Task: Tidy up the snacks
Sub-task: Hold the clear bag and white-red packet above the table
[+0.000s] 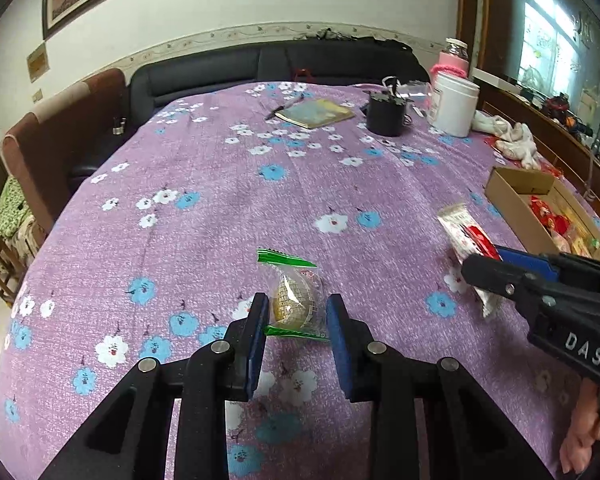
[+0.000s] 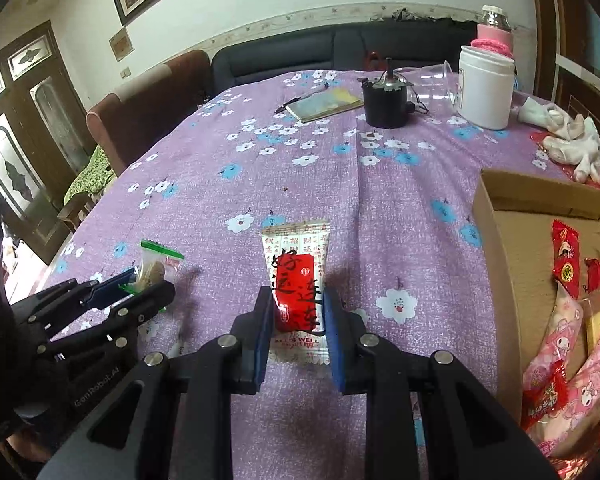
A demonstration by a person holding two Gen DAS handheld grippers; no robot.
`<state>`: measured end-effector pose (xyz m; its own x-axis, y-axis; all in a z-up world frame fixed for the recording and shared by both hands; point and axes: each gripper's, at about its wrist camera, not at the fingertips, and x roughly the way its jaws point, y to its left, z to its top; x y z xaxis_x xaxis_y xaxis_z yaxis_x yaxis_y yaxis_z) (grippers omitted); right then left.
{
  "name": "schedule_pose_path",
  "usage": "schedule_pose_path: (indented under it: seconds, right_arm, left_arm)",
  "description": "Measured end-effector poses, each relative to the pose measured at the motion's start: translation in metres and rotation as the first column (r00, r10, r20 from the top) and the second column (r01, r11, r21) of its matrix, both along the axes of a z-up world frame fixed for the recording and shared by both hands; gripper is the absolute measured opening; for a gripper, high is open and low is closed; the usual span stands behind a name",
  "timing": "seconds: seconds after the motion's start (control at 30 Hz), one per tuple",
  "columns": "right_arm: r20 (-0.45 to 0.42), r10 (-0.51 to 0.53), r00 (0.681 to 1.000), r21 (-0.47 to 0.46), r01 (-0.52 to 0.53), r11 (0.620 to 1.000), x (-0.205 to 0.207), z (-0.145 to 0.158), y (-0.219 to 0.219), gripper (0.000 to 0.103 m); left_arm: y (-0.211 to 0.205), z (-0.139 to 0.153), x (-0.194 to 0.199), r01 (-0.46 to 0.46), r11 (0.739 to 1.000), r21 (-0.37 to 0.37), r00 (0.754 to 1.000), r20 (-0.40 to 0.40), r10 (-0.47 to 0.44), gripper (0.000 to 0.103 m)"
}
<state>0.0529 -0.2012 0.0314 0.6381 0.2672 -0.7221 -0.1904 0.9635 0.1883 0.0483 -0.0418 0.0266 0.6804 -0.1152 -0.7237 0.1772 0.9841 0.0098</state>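
A: Where do the two snacks sit relative to the cardboard box (image 2: pixel 500 216)?

B: The red-and-white packet (image 2: pixel 296 280) lies just left of the box on the purple floral tablecloth (image 2: pixel 380 200); the clear-wrapped pastry with green ends (image 1: pixel 294 298) lies further left, well apart from the box.

A: And the claws?

B: The right gripper (image 2: pixel 296 312) has its blue pads closed against the packet's sides – clamped on it, low down near its near end. The left gripper (image 1: pixel 298 314) likewise pinches the pastry across its width.

A: Why grip both at once?

B: Probably to carry both to the box, which already holds other red and pink snack packets (image 2: pixel 560 332) – each hand takes the item farther or nearer on its own side.
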Motion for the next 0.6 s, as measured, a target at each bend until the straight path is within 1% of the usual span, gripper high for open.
schedule_pose_path:
  seconds: [0.13, 0.37, 0.6]
  right_arm:
    - [0.003, 0.014, 1.0, 0.011, -0.014, 1.0, -0.005, 0.001, 0.005, 0.024]
    - [0.037, 0.022, 0.999, -0.008, -0.022, 1.0, -0.01, 0.007, 0.009, 0.024]
    - [0.036, 0.018, 0.999, -0.007, -0.018, 1.0, -0.01, 0.007, 0.009, 0.024]
  left_arm:
    - [0.0, 0.001, 0.0, -0.028, 0.999, 0.021, 0.999, 0.027, 0.028, 0.031]
    - [0.003, 0.003, -0.001, -0.042, 0.999, 0.022, 0.998, 0.041, 0.041, 0.031]
    - [0.002, 0.002, -0.001, -0.044, 0.999, 0.03, 0.998, 0.044, 0.043, 0.031]
